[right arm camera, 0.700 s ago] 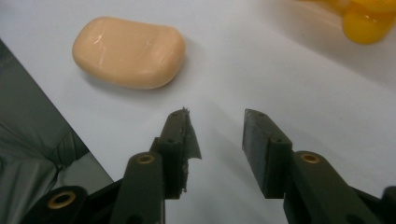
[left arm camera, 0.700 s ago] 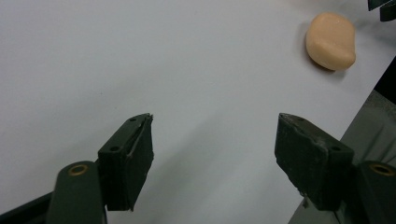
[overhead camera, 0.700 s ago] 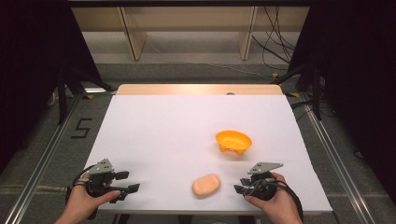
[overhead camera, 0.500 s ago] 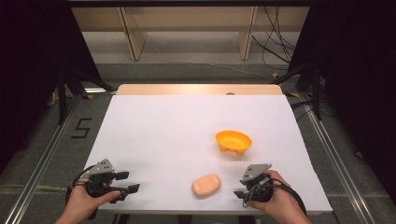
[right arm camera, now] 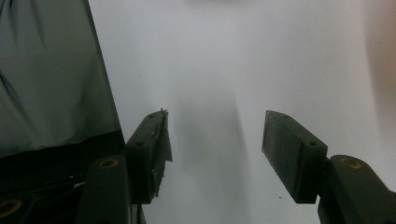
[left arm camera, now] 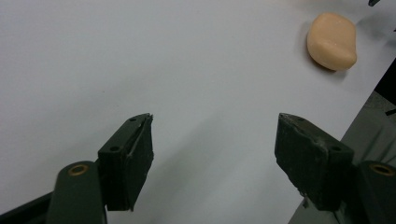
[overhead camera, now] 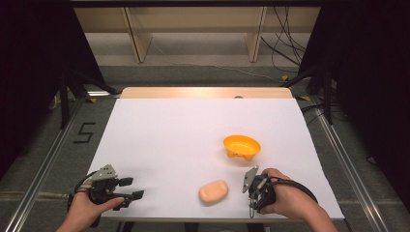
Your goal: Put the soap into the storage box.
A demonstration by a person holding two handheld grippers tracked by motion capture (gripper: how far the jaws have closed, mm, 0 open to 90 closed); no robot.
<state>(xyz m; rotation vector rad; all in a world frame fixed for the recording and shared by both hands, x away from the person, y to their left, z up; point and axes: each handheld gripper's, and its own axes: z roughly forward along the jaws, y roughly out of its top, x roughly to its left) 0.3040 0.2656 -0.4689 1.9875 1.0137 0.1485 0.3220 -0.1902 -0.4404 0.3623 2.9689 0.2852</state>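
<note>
A: Two grippers sit at the near edge of the white table (overhead camera: pixel 159 130), one on either side of the peach-coloured soap bar (overhead camera: pixel 213 192). Where does that bar lie?

B: Flat on the table, close to the near edge. The orange bowl (overhead camera: pixel 241 147) stands beyond the bar and a little to its right, well apart from it and upright.

A: And the right gripper (overhead camera: pixel 252 207)?

B: Just to the right of the bar, not touching it. A hand (overhead camera: pixel 285 200) holds it, with the grey plate turned toward the bar and the jaws pointing down at the table edge. In the right gripper view its jaws stand apart with only bare white table between them, and a blurred peach edge of the bar (right arm camera: pixel 385 74) shows at the far right. The grey floor (right arm camera: pixel 51 79) lies to the left of the jaws there.

A: What about the left gripper (overhead camera: pixel 131 188)?

B: Well to the left of the bar, near the table's corner, held in the other hand (overhead camera: pixel 87 209). Its jaws point across the table toward the bar. In the left gripper view they are spread wide, nothing between them but table, and the bar (left arm camera: pixel 331 41) lies far off at the upper right, near the table's edge.

A: Does either gripper touch the bar or the bowl?

B: No. Both are empty, and the bowl stands beyond the right gripper, clear of it.
</note>
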